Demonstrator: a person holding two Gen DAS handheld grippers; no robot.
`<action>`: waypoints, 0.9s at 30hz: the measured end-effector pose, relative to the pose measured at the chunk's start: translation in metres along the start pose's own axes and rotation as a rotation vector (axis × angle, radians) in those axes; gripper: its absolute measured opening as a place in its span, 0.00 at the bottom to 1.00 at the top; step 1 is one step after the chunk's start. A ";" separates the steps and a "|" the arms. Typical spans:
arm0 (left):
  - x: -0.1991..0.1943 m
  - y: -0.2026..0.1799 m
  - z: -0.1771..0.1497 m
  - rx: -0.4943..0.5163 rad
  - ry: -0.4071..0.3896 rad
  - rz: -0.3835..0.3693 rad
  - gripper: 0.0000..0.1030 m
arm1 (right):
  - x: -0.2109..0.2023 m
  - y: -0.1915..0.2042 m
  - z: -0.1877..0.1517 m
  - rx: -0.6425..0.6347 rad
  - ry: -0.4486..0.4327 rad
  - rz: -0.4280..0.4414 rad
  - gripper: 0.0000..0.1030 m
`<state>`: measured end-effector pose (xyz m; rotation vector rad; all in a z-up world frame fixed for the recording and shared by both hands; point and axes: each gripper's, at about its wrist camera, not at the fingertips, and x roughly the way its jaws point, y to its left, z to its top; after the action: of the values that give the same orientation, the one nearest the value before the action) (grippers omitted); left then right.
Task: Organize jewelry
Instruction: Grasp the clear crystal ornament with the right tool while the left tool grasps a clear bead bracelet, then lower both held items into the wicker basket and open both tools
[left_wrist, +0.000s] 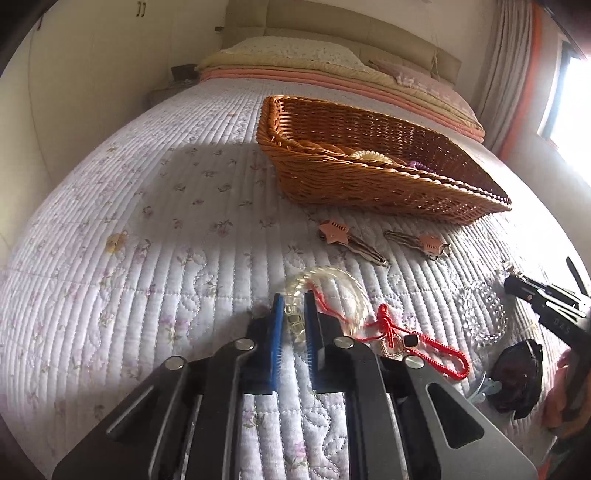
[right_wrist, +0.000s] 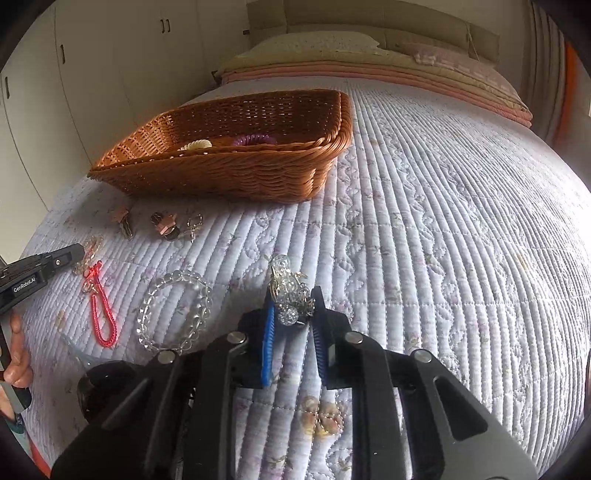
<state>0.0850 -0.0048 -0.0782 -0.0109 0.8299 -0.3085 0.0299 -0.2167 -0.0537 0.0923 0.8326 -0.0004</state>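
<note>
Left gripper (left_wrist: 293, 314): blue pads clamped on a clear beaded bracelet (left_wrist: 332, 284), the loop arcing out ahead of the tips and blurred. Just right of it on the quilt (left_wrist: 147, 229), a red cord charm (left_wrist: 417, 343) w/ a small gold pendant, touching the bracelet's curve.

Right gripper (right_wrist: 293, 310): closed on a crystal-ball hair clip (right_wrist: 288, 291), gold wire bits sticking up between the pads. Left of it a second clear bead bracelet (right_wrist: 173, 310) lies flat, apart from the red cord (right_wrist: 101, 310).

Further out, two star hair clips (left_wrist: 334, 232) (left_wrist: 432, 242) lie side by side near the basket's front wall. Small gold earrings (right_wrist: 194, 223) just beside them in the right wrist view.

Wicker basket (left_wrist: 369, 184) sits mid-bed, on the quilt; inside, a cream spiral hair tie (right_wrist: 195, 144) & a purple one (right_wrist: 256, 140), close together by the front wall.

Dark sunglasses (left_wrist: 517, 376) lie nearest the person, by the quilt's near edge. Pillows (left_wrist: 295, 51) at the headboard end.
</note>
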 end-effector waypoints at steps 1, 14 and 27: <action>-0.001 -0.002 0.000 0.008 -0.005 0.009 0.07 | -0.001 0.000 0.000 0.001 -0.004 0.004 0.16; -0.034 0.000 0.002 -0.016 -0.110 -0.076 0.06 | -0.030 -0.009 0.002 0.026 -0.094 0.077 0.16; -0.080 -0.027 0.059 0.044 -0.275 -0.135 0.06 | -0.088 0.005 0.058 -0.007 -0.215 0.121 0.16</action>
<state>0.0702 -0.0149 0.0234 -0.0672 0.5501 -0.4414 0.0135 -0.2201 0.0503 0.1330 0.6116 0.1046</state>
